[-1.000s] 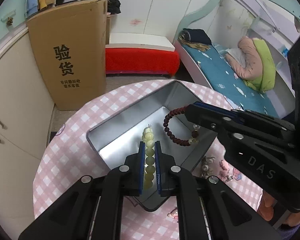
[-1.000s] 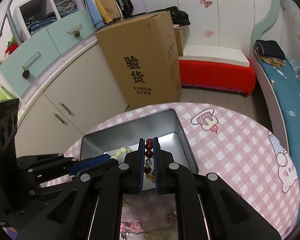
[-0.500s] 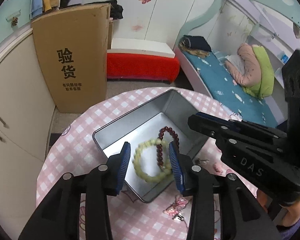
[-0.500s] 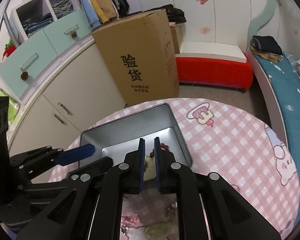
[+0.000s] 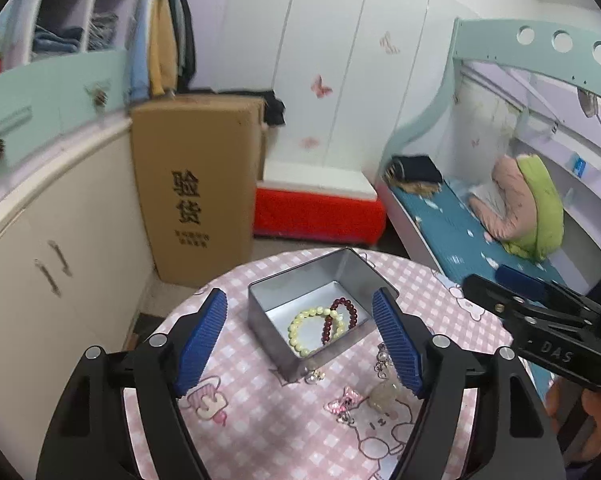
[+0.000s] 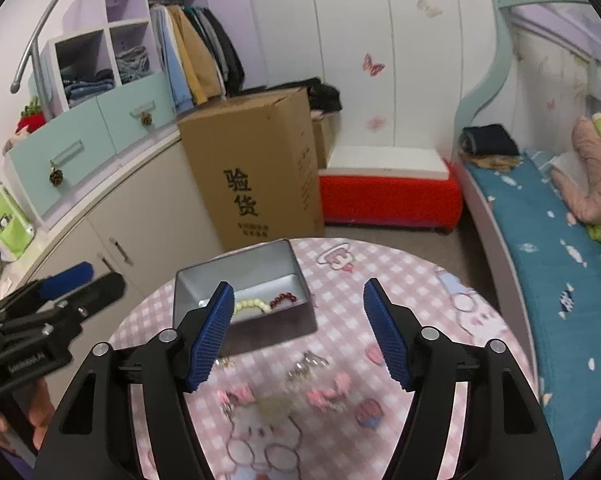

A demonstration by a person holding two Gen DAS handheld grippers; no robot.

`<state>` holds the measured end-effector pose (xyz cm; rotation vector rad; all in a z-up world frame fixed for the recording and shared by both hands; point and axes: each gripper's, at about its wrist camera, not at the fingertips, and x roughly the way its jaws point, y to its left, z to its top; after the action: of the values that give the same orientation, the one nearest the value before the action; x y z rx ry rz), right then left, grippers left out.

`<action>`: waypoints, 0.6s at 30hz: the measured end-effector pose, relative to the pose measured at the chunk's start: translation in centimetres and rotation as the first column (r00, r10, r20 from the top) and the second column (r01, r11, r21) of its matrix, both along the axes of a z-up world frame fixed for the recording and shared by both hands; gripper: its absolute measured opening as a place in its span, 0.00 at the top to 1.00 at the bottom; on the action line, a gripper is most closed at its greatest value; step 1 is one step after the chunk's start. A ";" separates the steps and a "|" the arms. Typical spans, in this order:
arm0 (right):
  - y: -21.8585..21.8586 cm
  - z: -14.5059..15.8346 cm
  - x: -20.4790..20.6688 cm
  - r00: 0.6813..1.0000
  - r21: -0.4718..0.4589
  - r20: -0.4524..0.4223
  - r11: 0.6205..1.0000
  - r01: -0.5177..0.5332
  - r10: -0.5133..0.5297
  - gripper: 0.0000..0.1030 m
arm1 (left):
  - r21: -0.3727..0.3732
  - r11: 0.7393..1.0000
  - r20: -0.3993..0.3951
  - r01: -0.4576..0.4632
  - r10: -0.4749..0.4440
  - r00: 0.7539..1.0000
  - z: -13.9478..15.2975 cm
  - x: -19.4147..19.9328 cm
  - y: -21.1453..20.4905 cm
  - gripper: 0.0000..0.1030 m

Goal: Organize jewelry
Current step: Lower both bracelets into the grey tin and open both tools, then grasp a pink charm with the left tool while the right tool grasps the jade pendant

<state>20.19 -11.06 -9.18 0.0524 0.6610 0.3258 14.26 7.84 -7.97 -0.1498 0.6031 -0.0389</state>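
Both bracelets now lie in the metal tin (image 5: pixel 288 300) on the bench (image 5: pixel 268 420): the pale green bracelet (image 5: pixel 306 330) and dark red bracelet (image 5: pixel 340 318), a second ago pinched in the grippers. The left gripper (image 5: pixel 300 336) and right gripper (image 6: pixel 298 332) have released, jaws opening with nothing between them. Small trinkets (image 5: pixel 346 402) remain outside the tin, probably next.

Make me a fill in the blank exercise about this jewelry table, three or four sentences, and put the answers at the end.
1. The pale green bracelet and the dark red bracelet both lie inside the metal ____.
2. The two bracelets ____ each other where their loops cross.
3. The small pink bow charm lies on the checked ____, outside the tin.
4. The left gripper has ____ between its fingers.

Answers: tin; overlap; tablecloth; nothing
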 end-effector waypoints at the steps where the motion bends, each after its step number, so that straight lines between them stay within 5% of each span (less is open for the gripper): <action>1: -0.5 0.0 -0.9 1.000 -0.002 0.014 1.000 0.010 -0.010 0.33 | 0.002 1.000 0.018 -0.017 0.017 1.000 0.0 -0.8 -0.1 0.23; 7: -2.2 -1.4 -4.1 0.998 -0.040 0.037 0.998 0.058 -0.056 0.30 | 0.053 0.997 0.040 -0.048 0.046 0.998 -1.7 -3.2 -1.4 0.23; 18: -3.5 -7.8 -3.8 0.992 -0.072 -0.096 0.994 0.079 -0.086 0.28 | 0.124 0.992 -0.155 0.021 -0.001 0.988 -9.0 -1.0 -4.3 0.24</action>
<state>16.43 -14.56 -17.01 0.0311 0.7652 0.2217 13.24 3.53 -16.99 -0.0279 0.7593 0.0002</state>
